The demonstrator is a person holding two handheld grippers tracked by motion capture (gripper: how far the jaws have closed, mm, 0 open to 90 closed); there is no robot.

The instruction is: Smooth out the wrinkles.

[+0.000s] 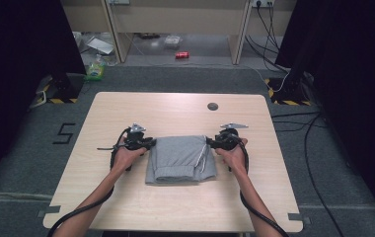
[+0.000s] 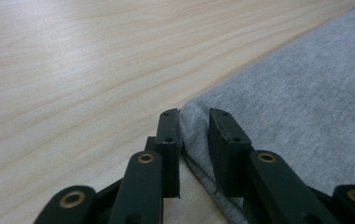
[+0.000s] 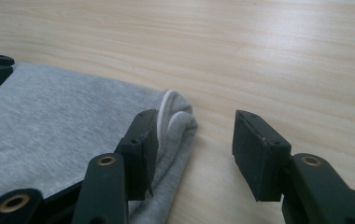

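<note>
Black fingers point(image 2: 168, 140) of the left gripper point(image 2: 194, 114) sit narrow around the corner edge of the folded grey garment point(image 2: 301, 107); a small gap shows on each side of the cloth, so the pads look slack rather than clamped. Right gripper point(image 3: 196, 116) stands half open: its inner finger point(image 3: 140, 140) lies on the garment's fold by the white drawstring point(image 3: 166, 105), its outer finger over bare counter point(image 3: 269, 56), nothing pinched between them. From the high view the garment point(image 1: 180, 159) lies mid-counter point(image 1: 175, 111), squarely between the two grippers, left gripper point(image 1: 148, 143) at its far-left corner, right gripper point(image 1: 210, 143) at its far-right corner. Cloth lies inward of each hand. Long axis of the fold runs toward the person, so any next fold or slide likely goes along that line. Both hands are equally near; neither has a firm hold.
</note>
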